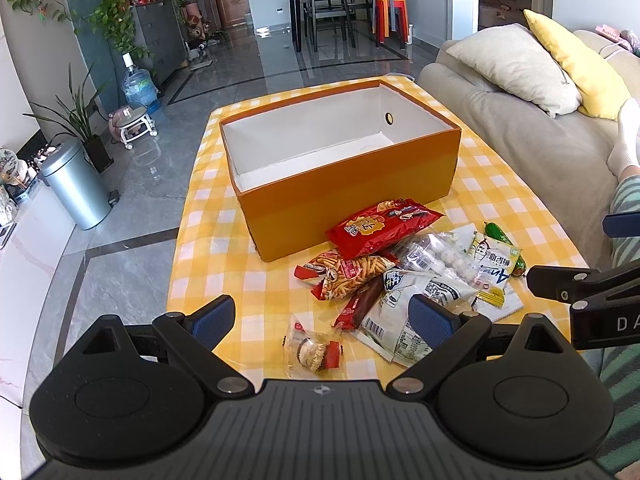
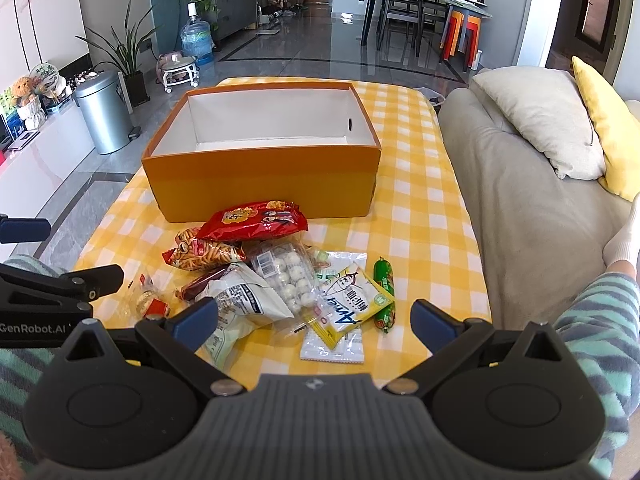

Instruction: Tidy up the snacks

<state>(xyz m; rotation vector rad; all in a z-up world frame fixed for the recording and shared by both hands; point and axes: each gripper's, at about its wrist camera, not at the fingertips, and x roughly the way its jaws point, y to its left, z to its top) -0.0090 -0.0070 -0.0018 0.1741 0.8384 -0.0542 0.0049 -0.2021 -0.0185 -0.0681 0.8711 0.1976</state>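
The snacks (image 2: pixel 276 280) lie in a heap on the yellow checked cloth (image 2: pixel 420 220), just in front of the orange box (image 2: pixel 260 176), w/ nothing seen inside it. One yellow pack (image 2: pixel 352 308) reads "Anmu" upside down; other print is too small to read. Left gripper (image 1: pixel 322 316) & right gripper (image 2: pixel 316 318) hang over the heap, jaws wide apart, holding nothing; "GenRobot.AI" is on the left one's side.
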